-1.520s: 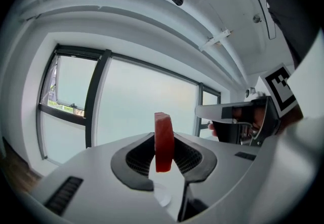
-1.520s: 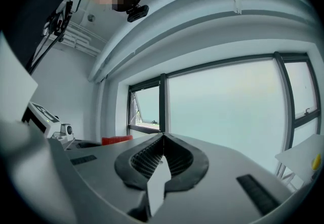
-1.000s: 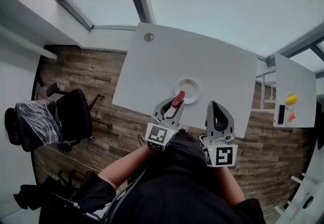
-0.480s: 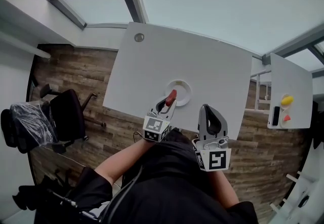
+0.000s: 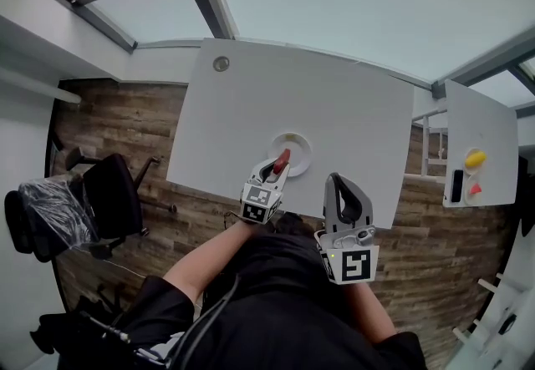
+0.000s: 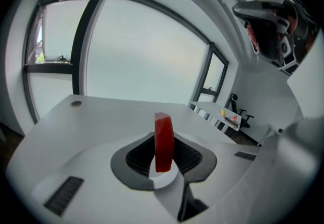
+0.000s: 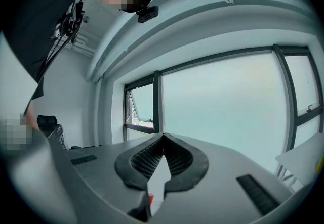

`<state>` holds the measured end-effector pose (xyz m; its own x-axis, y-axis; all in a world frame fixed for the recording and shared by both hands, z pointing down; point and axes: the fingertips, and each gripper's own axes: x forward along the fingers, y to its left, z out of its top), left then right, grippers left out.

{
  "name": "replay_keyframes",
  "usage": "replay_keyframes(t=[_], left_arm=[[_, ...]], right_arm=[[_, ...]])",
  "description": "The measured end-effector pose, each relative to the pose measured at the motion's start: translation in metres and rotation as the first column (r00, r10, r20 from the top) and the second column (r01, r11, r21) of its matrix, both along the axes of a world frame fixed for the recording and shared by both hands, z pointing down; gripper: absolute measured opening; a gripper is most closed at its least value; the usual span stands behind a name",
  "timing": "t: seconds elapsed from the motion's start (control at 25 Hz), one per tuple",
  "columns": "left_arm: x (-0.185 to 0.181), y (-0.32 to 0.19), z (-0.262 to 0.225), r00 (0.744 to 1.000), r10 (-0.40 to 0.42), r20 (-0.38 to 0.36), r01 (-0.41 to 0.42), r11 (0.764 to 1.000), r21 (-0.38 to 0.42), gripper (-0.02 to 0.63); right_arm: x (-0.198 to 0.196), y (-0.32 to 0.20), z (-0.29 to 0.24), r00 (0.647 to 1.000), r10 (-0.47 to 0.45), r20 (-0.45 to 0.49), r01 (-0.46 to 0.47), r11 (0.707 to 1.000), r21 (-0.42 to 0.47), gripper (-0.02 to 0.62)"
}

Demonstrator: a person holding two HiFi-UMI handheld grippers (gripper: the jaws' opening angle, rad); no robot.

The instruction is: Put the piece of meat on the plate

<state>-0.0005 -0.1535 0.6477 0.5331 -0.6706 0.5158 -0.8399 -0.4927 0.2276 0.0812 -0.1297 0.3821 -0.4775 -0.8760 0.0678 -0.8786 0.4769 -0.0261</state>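
A small white round plate [image 5: 298, 144] sits on the white table [image 5: 251, 109], close to its near edge. My left gripper [image 5: 279, 168] hangs over the plate's near rim, shut on a red piece of meat [image 5: 282, 160]. In the left gripper view the meat [image 6: 163, 139] stands upright between the dark pads [image 6: 136, 160] of that gripper [image 6: 163, 156]. Whether it touches the plate I cannot tell. My right gripper [image 5: 337, 184] is held to the right, over the table's near edge. In its own view this gripper [image 7: 163, 143] is shut, with nothing between the tips.
A second white table [image 5: 481, 151] at the right carries a yellow object [image 5: 475, 159], a small red one [image 5: 476, 190] and a black one [image 5: 456, 186]. A black office chair [image 5: 113, 193] stands on the wood floor at the left. A round grommet [image 5: 221, 64] marks the table's far left corner.
My left gripper has sunk with the meat, from above the plate down to its near rim. The right gripper has stayed about where it was.
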Motion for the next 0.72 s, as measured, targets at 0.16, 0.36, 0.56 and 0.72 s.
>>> replay_keyframes(t=[0.16,0.36,0.56,0.72], left_arm=[[0.006,-0.003,0.021,1.0,0.012,-0.007,-0.012,0.998,-0.054,0.096],[0.018,-0.017,0.038,0.998,-0.027,-0.056,0.02,0.993,-0.115,0.097],[0.03,-0.02,0.064,0.997,0.002,-0.074,-0.015,0.984,-0.176,0.097],[0.032,-0.019,0.083,0.998,0.009,-0.069,-0.025,0.975,-0.221,0.097]], right_arm=[[0.009,-0.002,0.006,1.0,0.02,-0.023,-0.02,1.0,-0.015,0.005],[0.018,-0.01,0.008,0.999,0.047,-0.025,-0.047,0.999,-0.02,0.005],[0.017,-0.018,0.003,0.998,0.056,-0.024,-0.056,0.998,-0.004,0.005],[0.02,-0.019,0.005,0.997,0.065,-0.03,-0.065,0.998,-0.01,0.005]])
